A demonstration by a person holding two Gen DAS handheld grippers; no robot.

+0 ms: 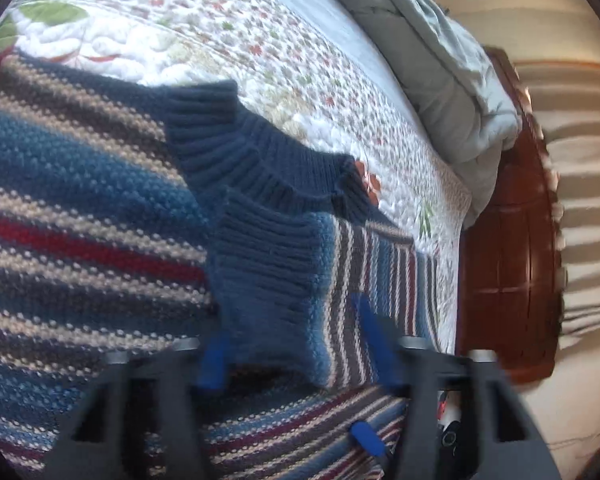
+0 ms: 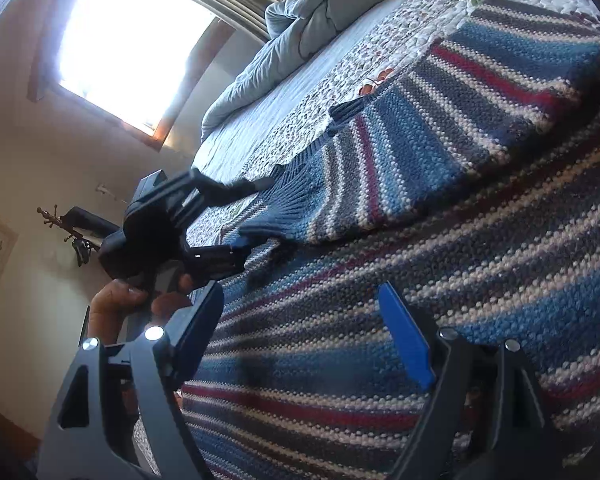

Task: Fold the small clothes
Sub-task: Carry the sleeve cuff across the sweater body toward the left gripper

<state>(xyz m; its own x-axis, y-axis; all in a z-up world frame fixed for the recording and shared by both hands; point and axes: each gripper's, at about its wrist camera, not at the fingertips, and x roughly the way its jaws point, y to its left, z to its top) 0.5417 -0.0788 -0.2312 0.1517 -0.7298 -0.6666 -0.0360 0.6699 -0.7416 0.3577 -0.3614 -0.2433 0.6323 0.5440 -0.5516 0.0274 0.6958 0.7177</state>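
Left wrist view: my left gripper (image 1: pixel 296 344) pinching ribbed navy cuff (image 1: pixel 268 264) of striped knit sweater (image 1: pixel 80 216), blue pads either side of soft fold. Right wrist view: my right gripper (image 2: pixel 312 336) spread wide over chunky stripes, nothing between fingers. Sweater lies flat near edge of quilted floral bedspread (image 1: pixel 236 40). Beyond, crumpled grey comforter (image 1: pixel 452 80) at far edge of bed.
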